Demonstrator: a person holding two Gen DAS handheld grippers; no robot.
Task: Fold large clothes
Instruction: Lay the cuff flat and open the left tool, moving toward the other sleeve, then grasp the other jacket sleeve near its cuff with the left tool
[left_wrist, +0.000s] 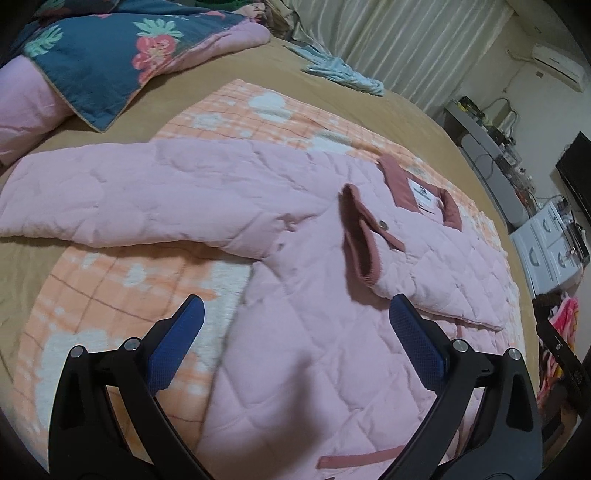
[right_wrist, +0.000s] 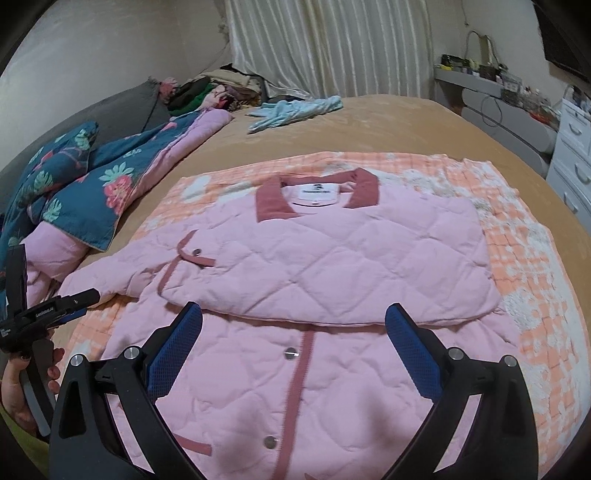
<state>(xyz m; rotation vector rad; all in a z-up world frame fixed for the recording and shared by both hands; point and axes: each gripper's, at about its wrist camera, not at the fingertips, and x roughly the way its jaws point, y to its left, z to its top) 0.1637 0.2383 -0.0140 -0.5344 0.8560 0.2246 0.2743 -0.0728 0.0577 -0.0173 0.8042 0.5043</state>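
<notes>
Covering the tan bed (right_wrist: 388, 118), a peach checked blanket (right_wrist: 535, 258) carries the pink quilted jacket (right_wrist: 332, 266), one sleeve folded across its chest. Only the left view shows the other sleeve (left_wrist: 129, 192) stretched sideways. Left gripper (left_wrist: 295, 325) and right gripper (right_wrist: 293, 328) hover above, jaws wide, empty.

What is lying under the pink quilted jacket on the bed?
An orange-and-white checked blanket lies under the pink quilted jacket, over the tan bed cover. The jacket hides the blanket's middle.
</notes>
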